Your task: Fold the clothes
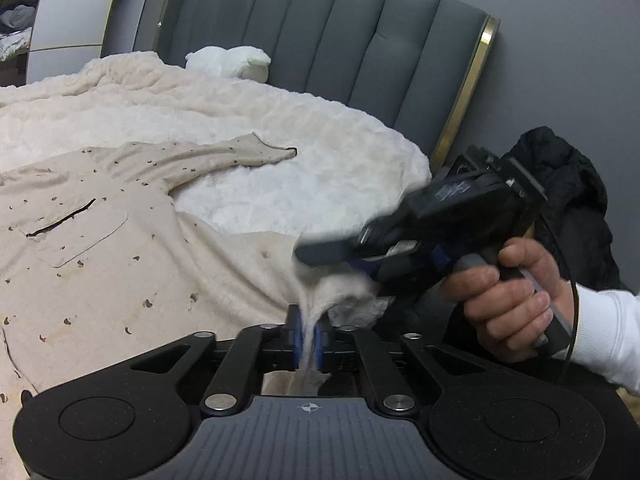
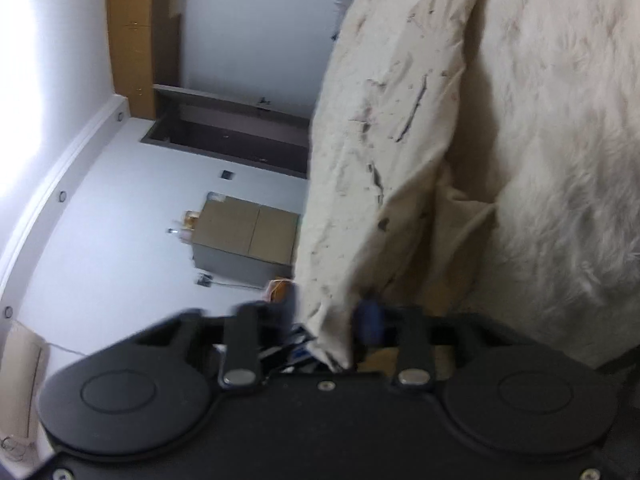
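Note:
A beige shirt (image 1: 92, 240) with small dark specks and a chest pocket lies spread on the bed, one sleeve (image 1: 224, 158) stretched toward the headboard. My left gripper (image 1: 307, 338) is shut on a bunched edge of the shirt near the bed's side. My right gripper (image 1: 320, 252), held in a hand, is blurred just above and right of it. In the right wrist view, which is rolled sideways, the right gripper (image 2: 332, 320) has shirt cloth (image 2: 380, 140) between its fingers, which stand partly apart.
A fluffy cream blanket (image 1: 304, 148) covers the bed. A grey padded headboard (image 1: 340, 40) with a gold edge stands behind it, with a white pillow (image 1: 228, 60). Dark clothing (image 1: 568, 200) is piled at the right. A cabinet (image 2: 248, 240) stands against the wall.

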Available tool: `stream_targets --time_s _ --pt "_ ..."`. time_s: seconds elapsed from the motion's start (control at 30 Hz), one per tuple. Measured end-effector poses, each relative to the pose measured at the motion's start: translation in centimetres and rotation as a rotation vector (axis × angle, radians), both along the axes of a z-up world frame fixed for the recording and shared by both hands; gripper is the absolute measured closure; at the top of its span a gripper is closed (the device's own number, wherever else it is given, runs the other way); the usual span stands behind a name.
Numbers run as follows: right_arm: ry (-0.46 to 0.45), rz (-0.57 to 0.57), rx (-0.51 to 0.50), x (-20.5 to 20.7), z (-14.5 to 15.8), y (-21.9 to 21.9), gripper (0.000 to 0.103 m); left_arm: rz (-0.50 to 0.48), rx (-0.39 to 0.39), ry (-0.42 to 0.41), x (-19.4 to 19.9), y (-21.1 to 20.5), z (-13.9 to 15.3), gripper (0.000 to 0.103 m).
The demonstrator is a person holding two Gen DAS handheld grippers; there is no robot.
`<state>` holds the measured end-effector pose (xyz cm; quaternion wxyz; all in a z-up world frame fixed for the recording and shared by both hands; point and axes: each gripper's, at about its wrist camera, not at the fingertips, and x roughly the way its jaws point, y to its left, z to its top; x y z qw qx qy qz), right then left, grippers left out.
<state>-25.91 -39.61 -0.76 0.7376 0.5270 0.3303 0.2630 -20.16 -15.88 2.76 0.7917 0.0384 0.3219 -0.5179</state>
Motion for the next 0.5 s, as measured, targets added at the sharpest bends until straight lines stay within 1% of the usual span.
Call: stream_targets --time_s 0.07,0.1,0.17,0.2,0.27,0.3,0.33,0.37,0.4,0.47,0.5 --pt "0.033 -0.003 -0.125 -0.5 1.0 -1.1 0.103 0.024 -0.004 0.014 0.0 1.2 0.6 0.073" --pt "0.042 0.000 -0.159 -0.6 1.1 -1.3 0.103 0.066 -0.011 0.035 0.3 3.3 1.2 0.068" --pt "0.097 0.020 -0.341 -1.2 1.2 -2.0 0.103 0.172 -0.022 0.080 0.9 7.9 2.1 0.061" --pt "0.125 0.031 -0.432 -1.5 1.3 -2.3 0.103 0.206 -0.014 0.085 1.1 9.1 2.2 0.060" --pt "0.190 0.049 -0.575 -2.1 0.0 -2.9 0.103 0.343 0.062 0.062 1.7 13.8 2.4 0.057" --pt "0.200 0.048 -0.593 -2.2 -0.2 -3.0 0.103 0.379 0.082 0.055 1.7 14.9 2.4 0.055" --pt "0.231 0.044 -0.610 -2.2 -1.0 -3.2 0.103 0.470 0.124 0.057 2.0 17.8 2.2 0.054" --pt "0.263 0.035 -0.637 -2.0 -1.3 -3.2 0.102 0.533 0.147 0.083 2.2 19.6 1.9 0.049" --pt "0.273 0.027 -0.664 -1.9 -1.2 -3.1 0.096 0.596 0.171 0.108 2.4 21.5 1.5 0.048" --pt "0.256 -0.019 -0.819 -1.6 0.4 -2.7 0.090 0.672 0.190 0.138 2.4 23.5 1.0 0.048" --pt "0.238 -0.039 -0.833 -1.7 0.7 -2.8 0.088 0.720 0.218 0.157 2.1 25.1 0.5 0.048"
